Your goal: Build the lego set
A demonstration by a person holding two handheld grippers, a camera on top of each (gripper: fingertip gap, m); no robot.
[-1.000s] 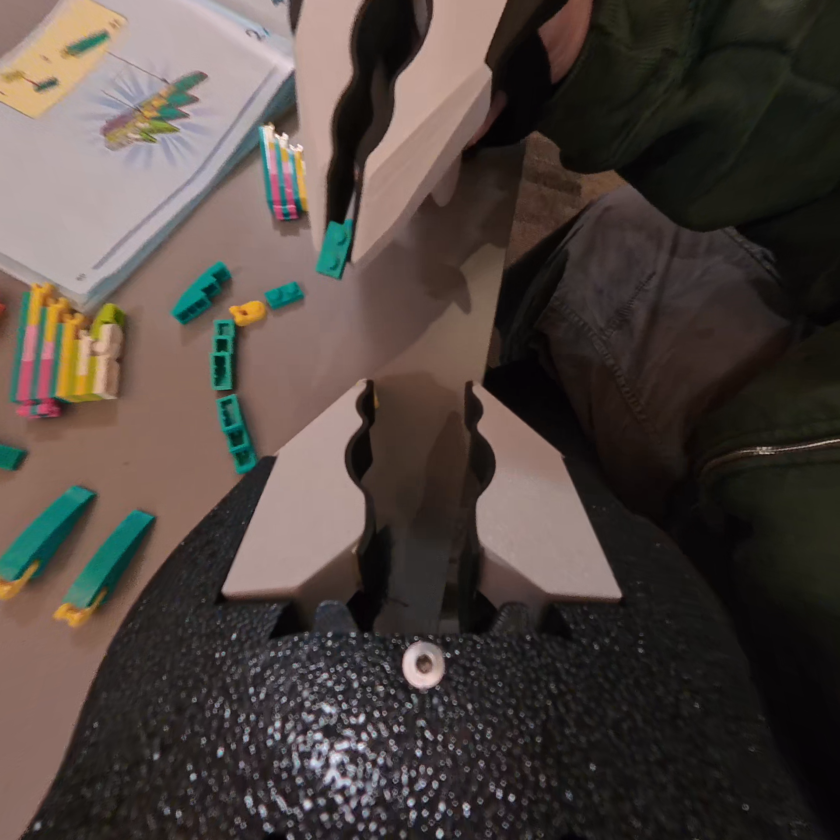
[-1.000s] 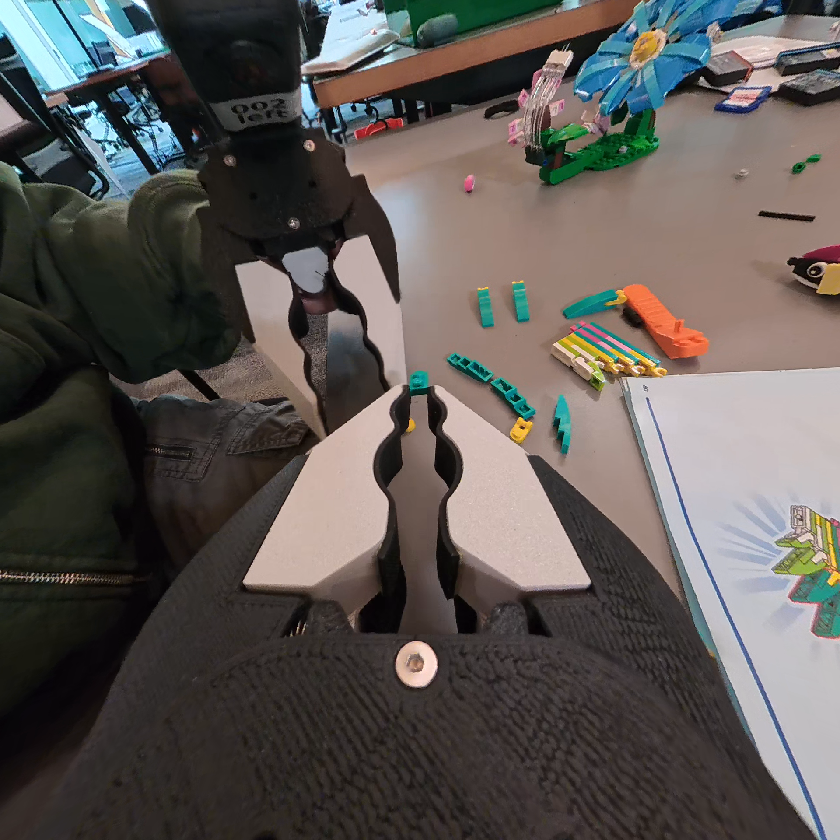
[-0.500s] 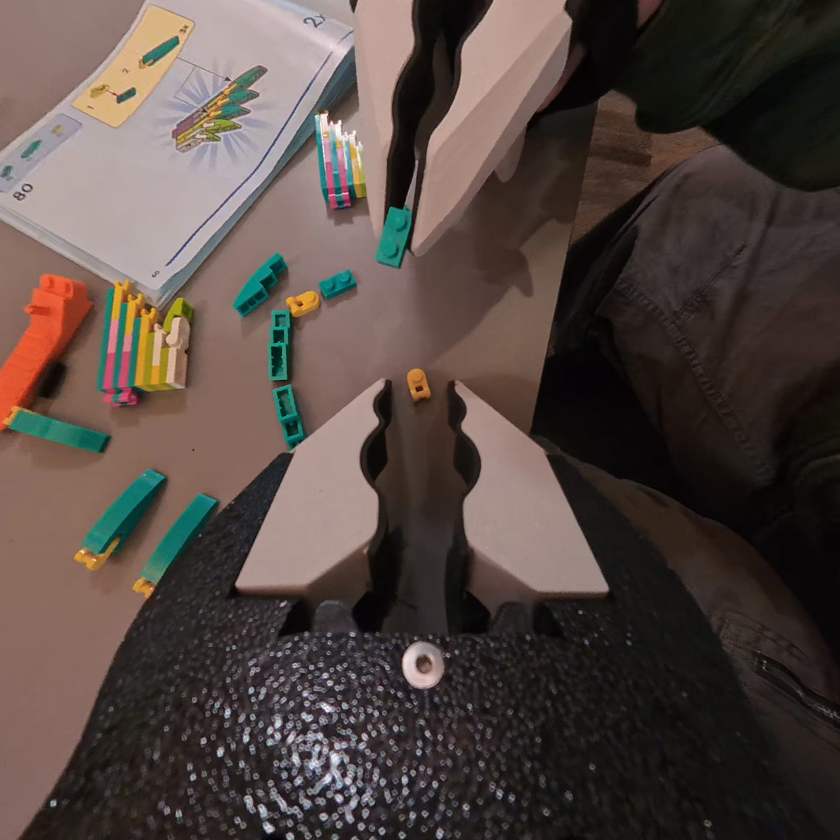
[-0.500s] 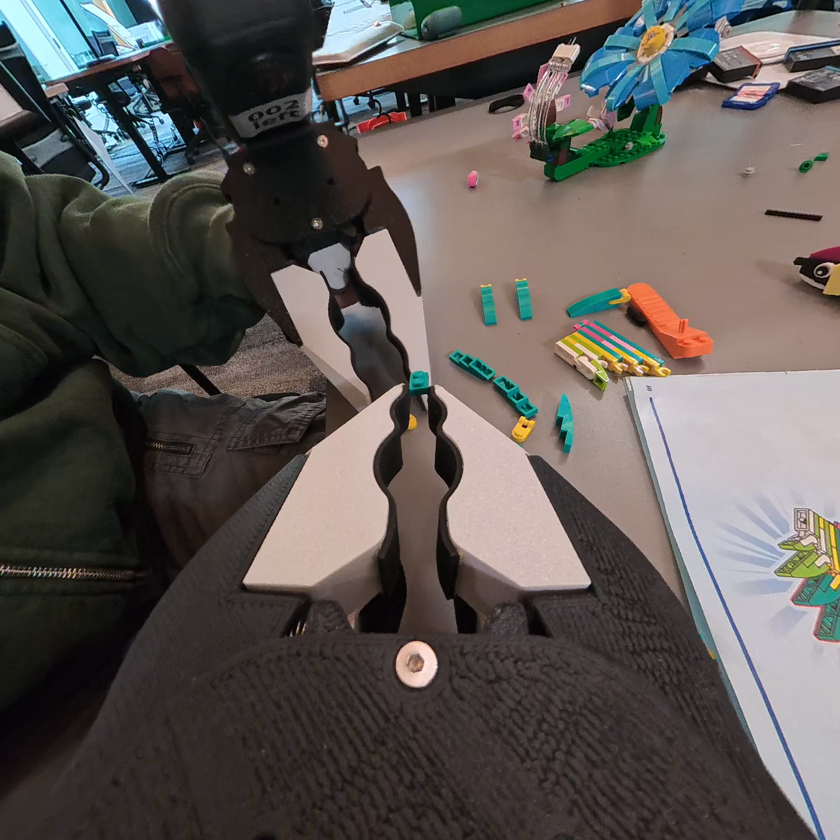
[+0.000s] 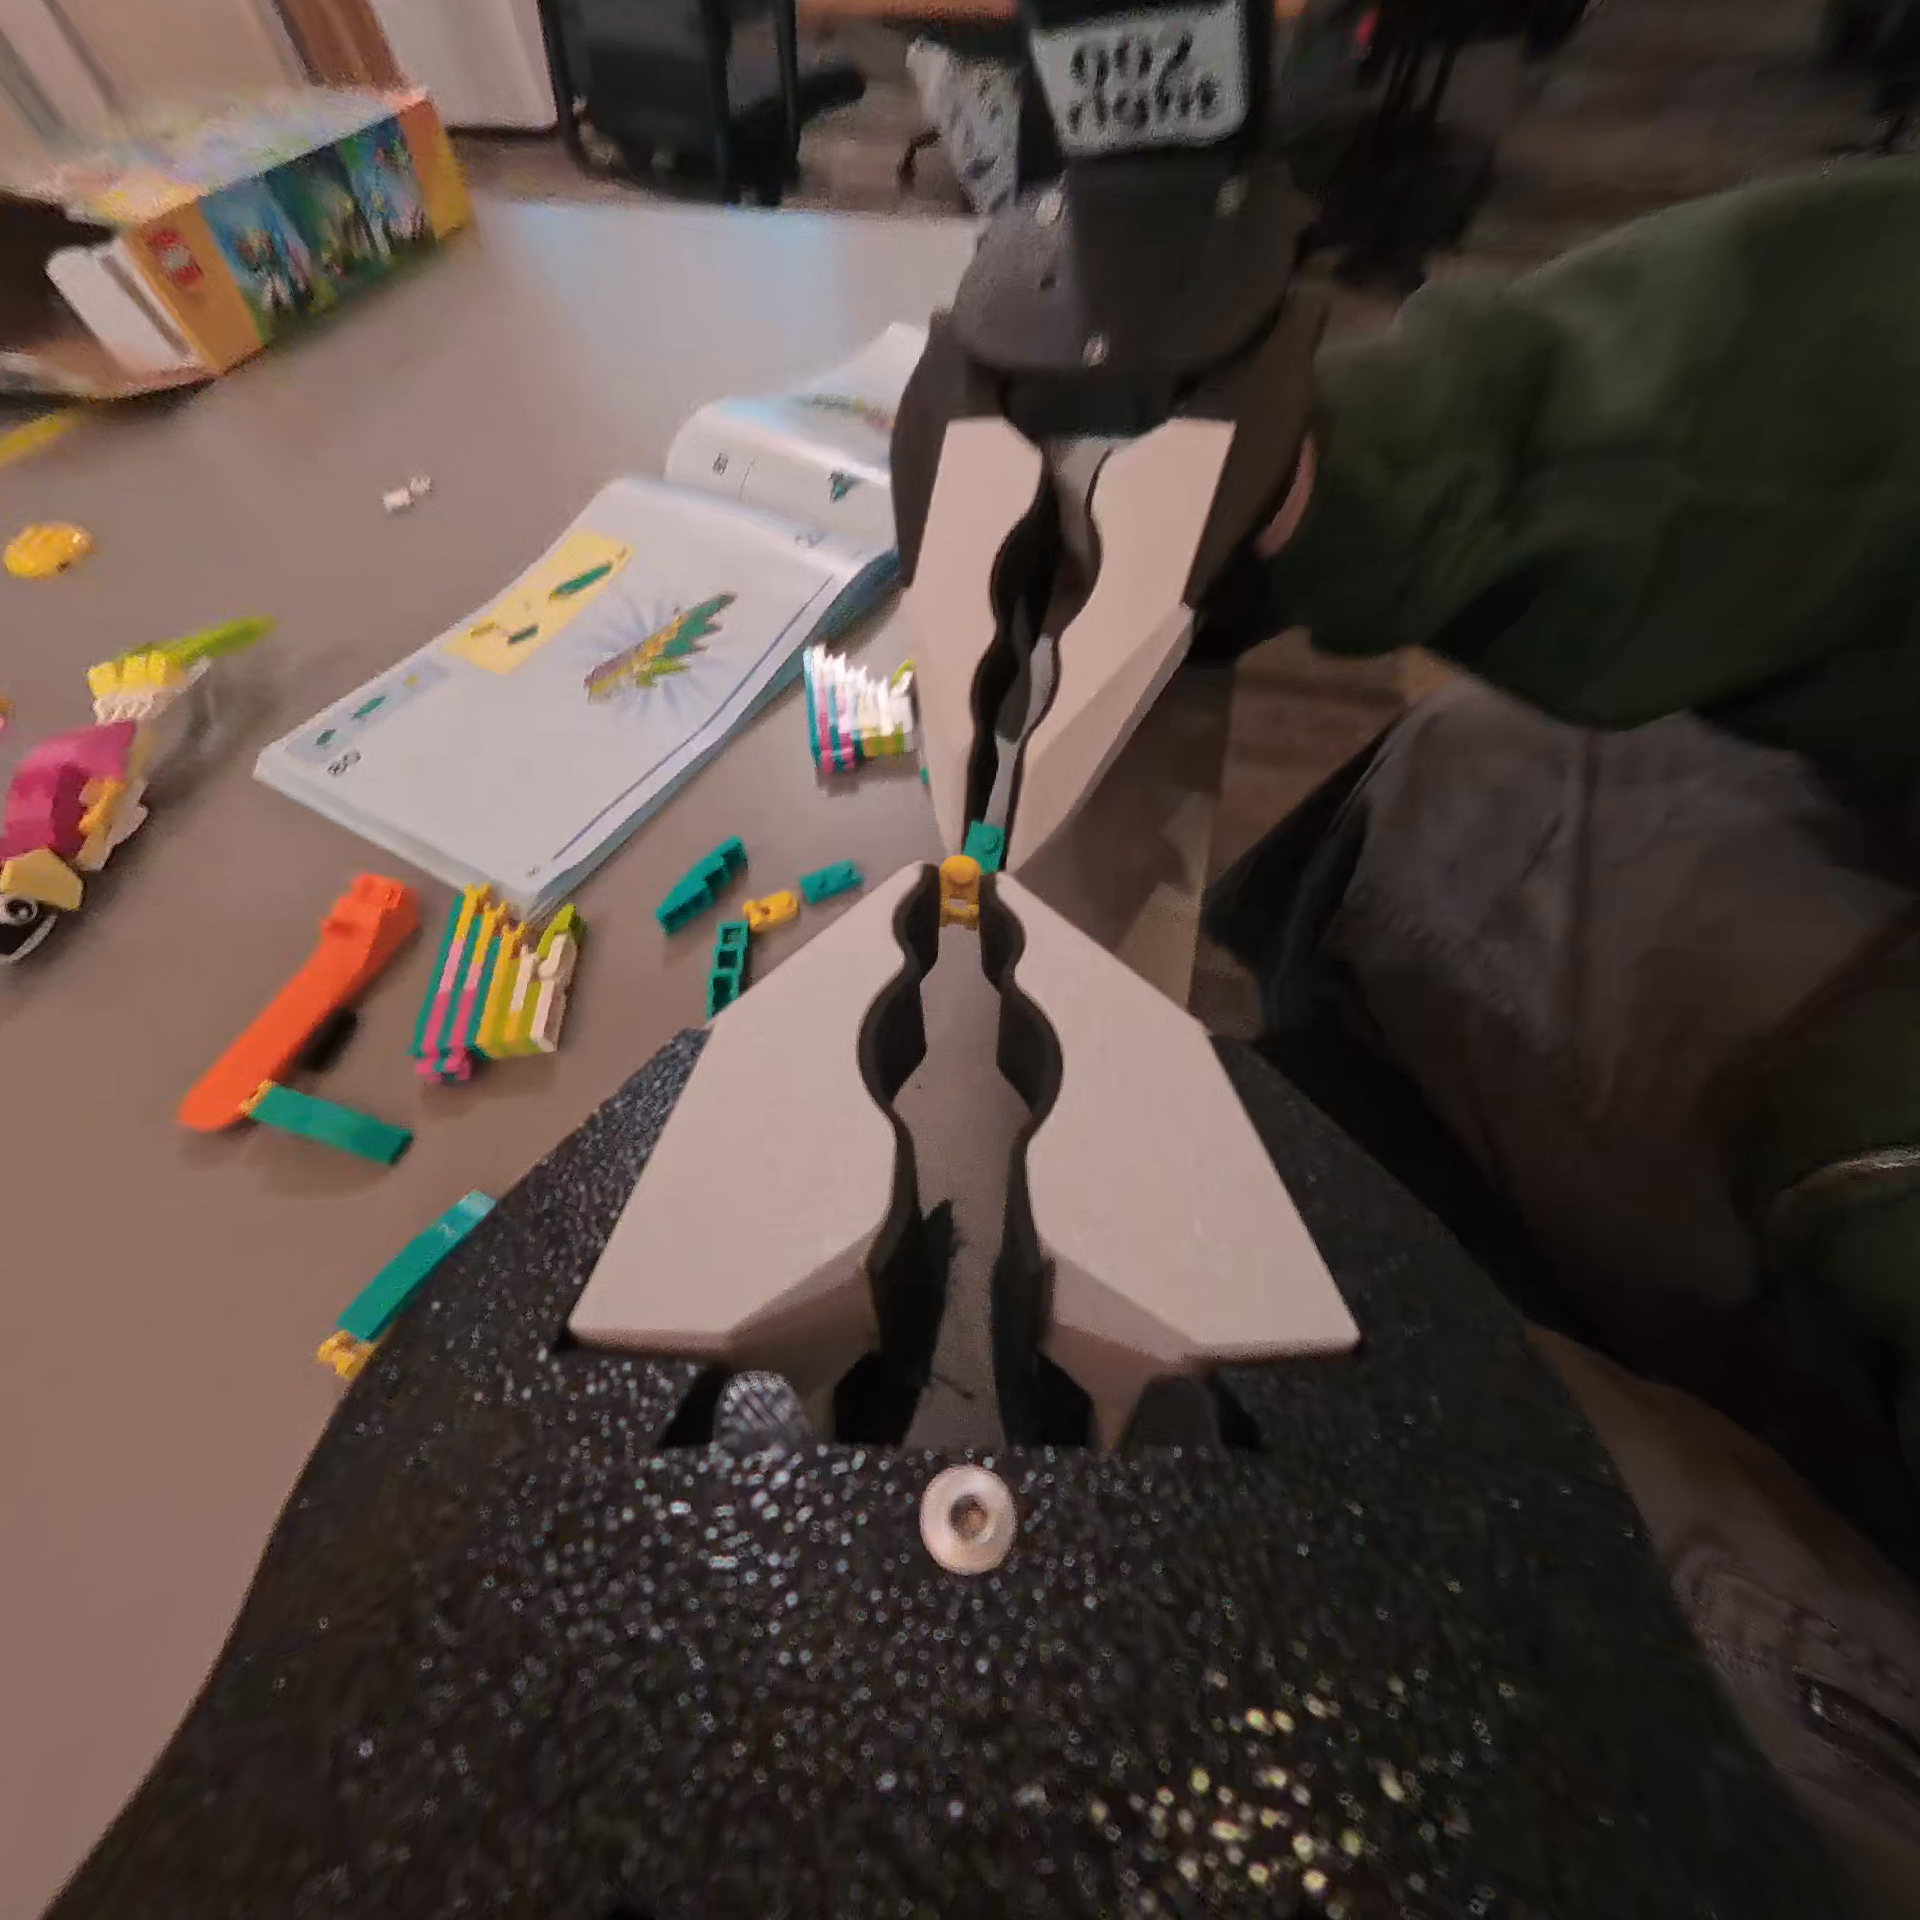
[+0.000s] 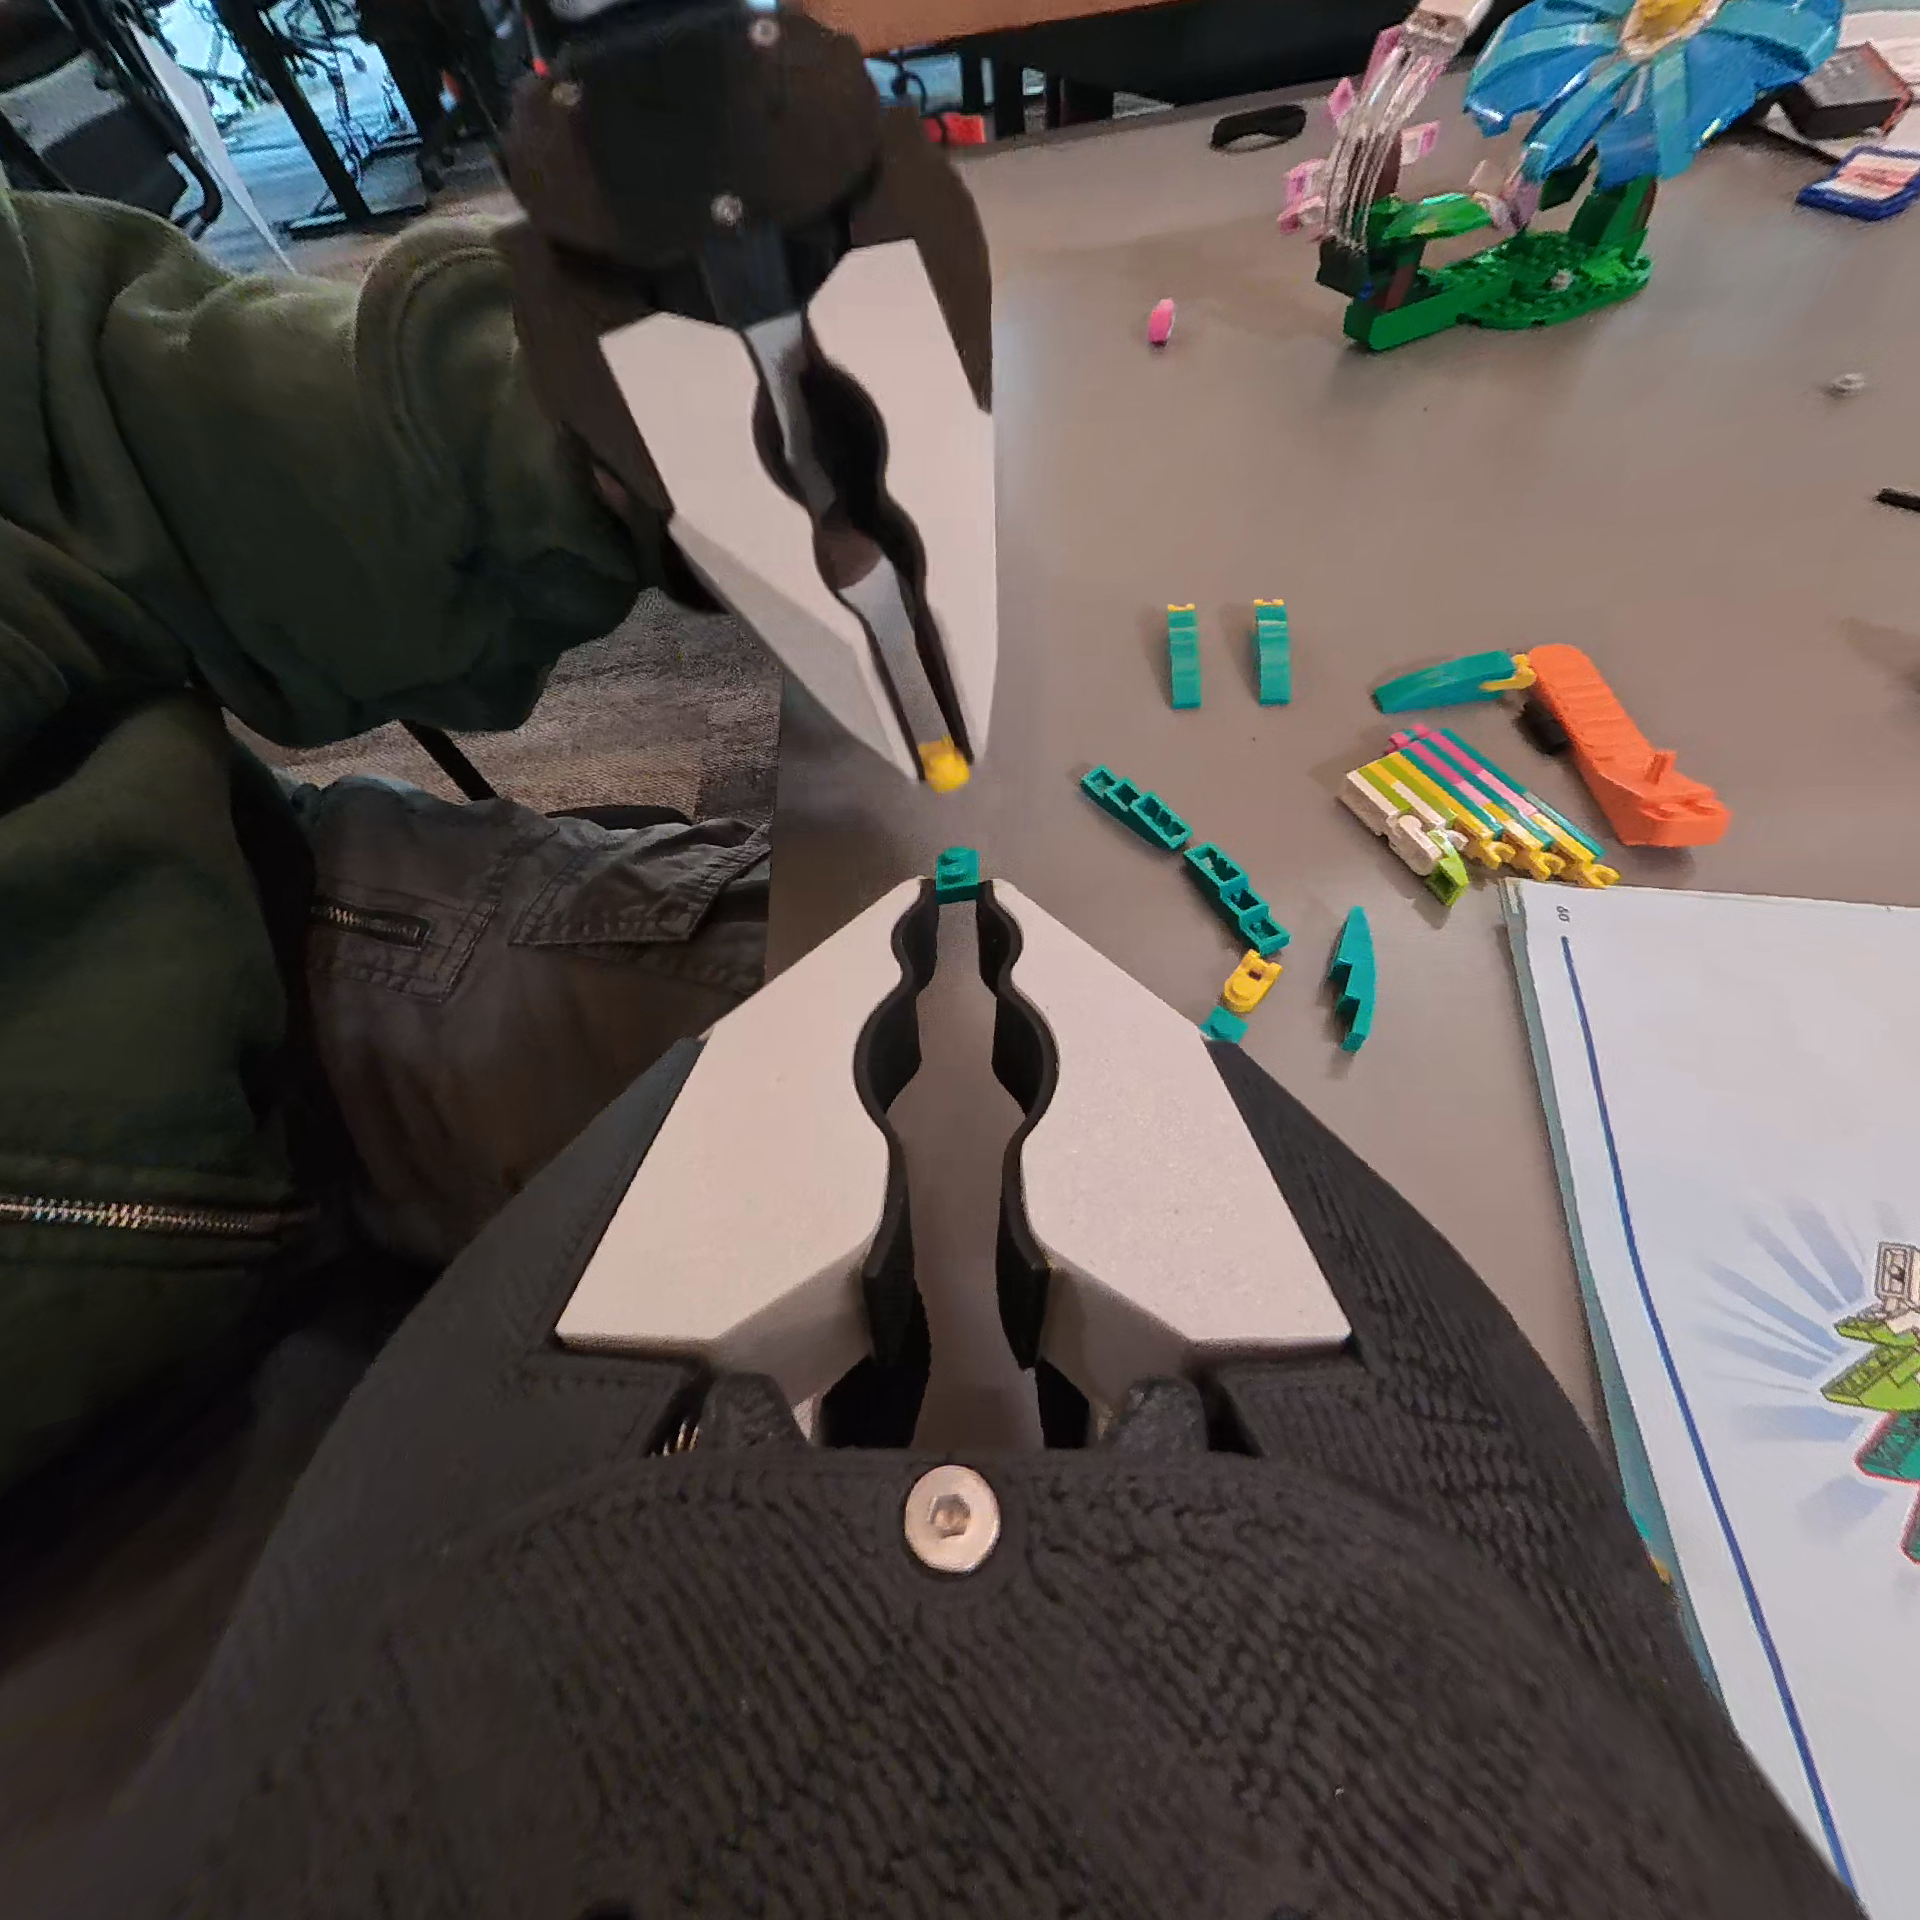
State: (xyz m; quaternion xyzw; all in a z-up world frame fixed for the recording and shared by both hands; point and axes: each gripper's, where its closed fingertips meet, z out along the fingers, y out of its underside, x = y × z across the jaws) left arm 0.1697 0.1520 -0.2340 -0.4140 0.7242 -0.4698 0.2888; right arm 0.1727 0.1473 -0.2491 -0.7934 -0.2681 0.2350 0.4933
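Note:
My left gripper [image 5: 960,896] is shut on a small yellow clip piece [image 5: 958,894] at its fingertips. My right gripper [image 6: 956,878] is shut on a small teal plate [image 6: 956,871]. The two grippers face each other tip to tip above the table's near edge. In the left wrist view the teal plate [image 5: 983,840] sits just beyond the yellow piece, almost touching it. In the right wrist view the yellow piece [image 6: 943,769] hangs a short gap above the teal plate. A striped wing assembly [image 6: 1475,805] lies on the table to the right.
An open instruction booklet [image 5: 582,707] and a second striped assembly [image 5: 857,707] lie beside it. Loose teal pieces [image 6: 1184,842], an orange brick separator [image 6: 1621,743] and a blue flower model [image 6: 1538,166] are on the table. A person's green sleeve [image 6: 260,468] and lap border the table edge.
My left gripper picked the yellow clip piece up off the table and raised it. Both grippers turned to face each other, bringing the yellow and teal pieces close together.

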